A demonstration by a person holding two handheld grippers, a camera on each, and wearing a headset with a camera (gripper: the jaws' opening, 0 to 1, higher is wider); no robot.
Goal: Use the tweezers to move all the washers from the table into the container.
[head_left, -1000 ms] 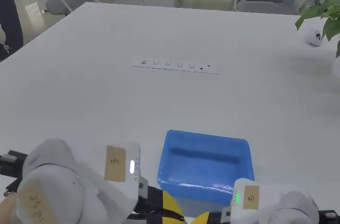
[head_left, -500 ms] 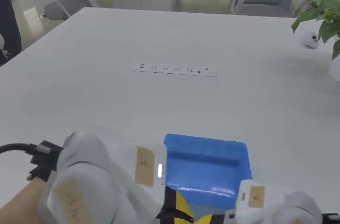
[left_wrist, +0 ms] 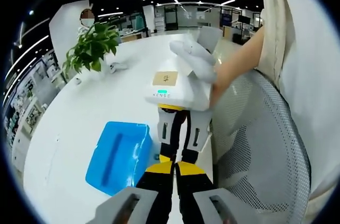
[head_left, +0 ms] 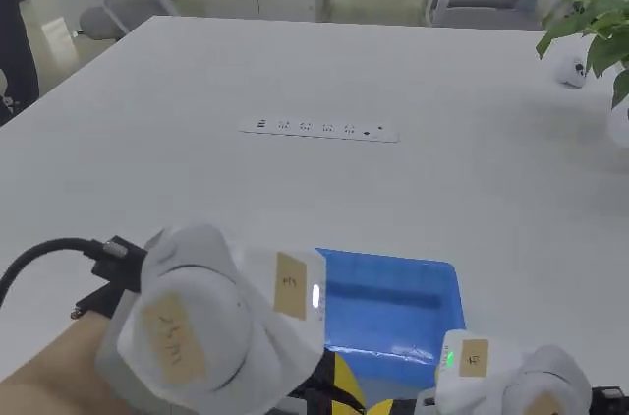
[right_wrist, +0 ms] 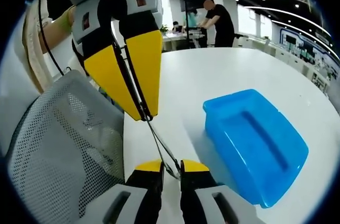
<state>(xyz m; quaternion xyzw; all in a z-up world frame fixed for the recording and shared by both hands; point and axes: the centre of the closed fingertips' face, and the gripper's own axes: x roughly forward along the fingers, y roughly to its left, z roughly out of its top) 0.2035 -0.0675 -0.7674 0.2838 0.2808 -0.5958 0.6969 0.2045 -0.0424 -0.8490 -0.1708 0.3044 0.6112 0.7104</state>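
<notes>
Tweezers (right_wrist: pixel 159 141) pinched in both grippers at once: lower end nipped by the right gripper (right_wrist: pixel 175 166), clenched near-shut on it; upper part caught in the left gripper (right_wrist: pixel 147 118), likewise clenched. Long axis straight from one gripper to the other, the two sets of jaws almost nose to nose. Working end of the tweezers: too thin to tell.

Held just off the near wall of the container (right_wrist: pixel 249 139), toward the table (right_wrist: pixel 212 75) edge and a mesh chair (right_wrist: pixel 53 149). Container off to one side of the tweezers' line, not along it; open side up, seemingly bare inside. Both grippers about equally close to it; nearer one hard to call.

Probably a handover or a regrip. Next, by that reading: release one gripper with the other clamped, then swing the free end out over the table. Whereabouts of washers: cannot tell. Well beyond the container, a socket strip (head_left: pixel 319 128) and a plant (head_left: pixel 590 22).
</notes>
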